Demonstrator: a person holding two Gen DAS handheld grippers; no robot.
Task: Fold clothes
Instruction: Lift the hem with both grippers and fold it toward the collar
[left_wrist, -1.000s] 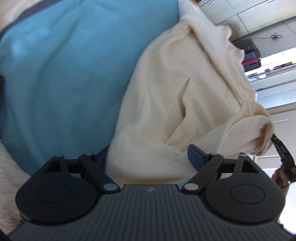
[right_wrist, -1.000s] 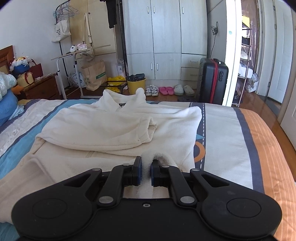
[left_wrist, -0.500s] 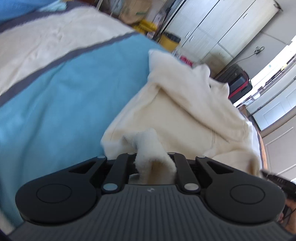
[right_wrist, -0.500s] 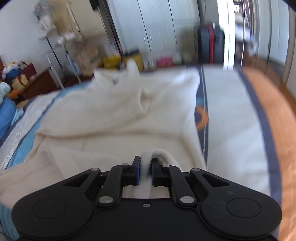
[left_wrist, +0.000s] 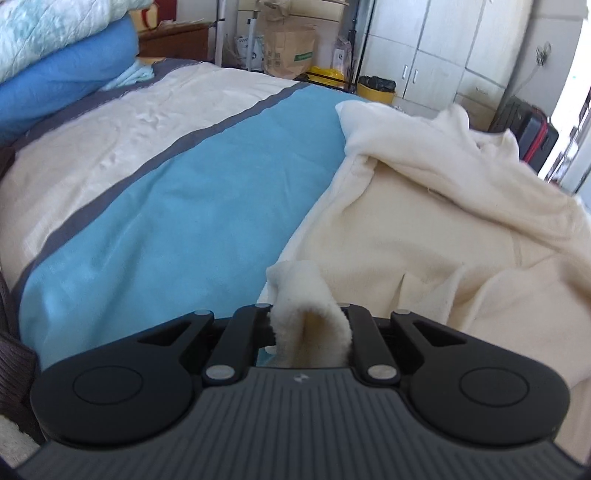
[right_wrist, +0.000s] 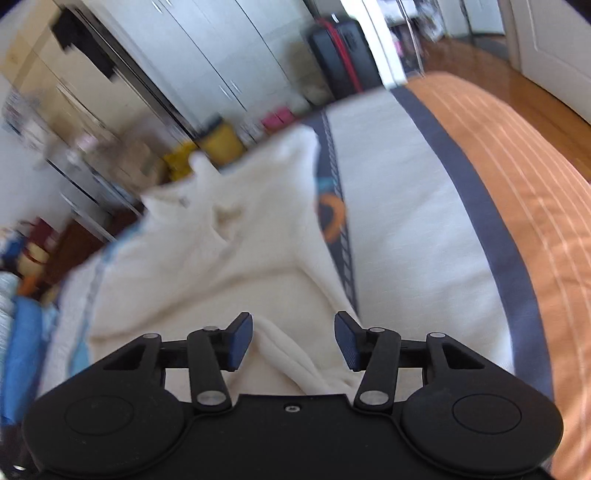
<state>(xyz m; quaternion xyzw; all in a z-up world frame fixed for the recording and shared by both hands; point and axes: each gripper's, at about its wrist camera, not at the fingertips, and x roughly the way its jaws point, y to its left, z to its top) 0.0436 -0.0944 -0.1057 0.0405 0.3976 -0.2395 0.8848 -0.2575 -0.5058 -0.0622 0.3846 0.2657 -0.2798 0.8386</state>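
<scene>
Softly limp and thick, the cream fleece garment (left_wrist: 424, 236) bunches when pinched; left gripper (left_wrist: 308, 328) stays clamped on its hem, right gripper (right_wrist: 293, 338) is opening, fabric loose between its jaws

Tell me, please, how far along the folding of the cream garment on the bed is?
Partly done. A sleeve already lies folded across the cream garment. In hand: the left gripper is shut on a bunched edge, while the right gripper is opening, with cloth between its jaws but not pressed. Left: the garment is not yet a compact bundle on the bed.
</scene>
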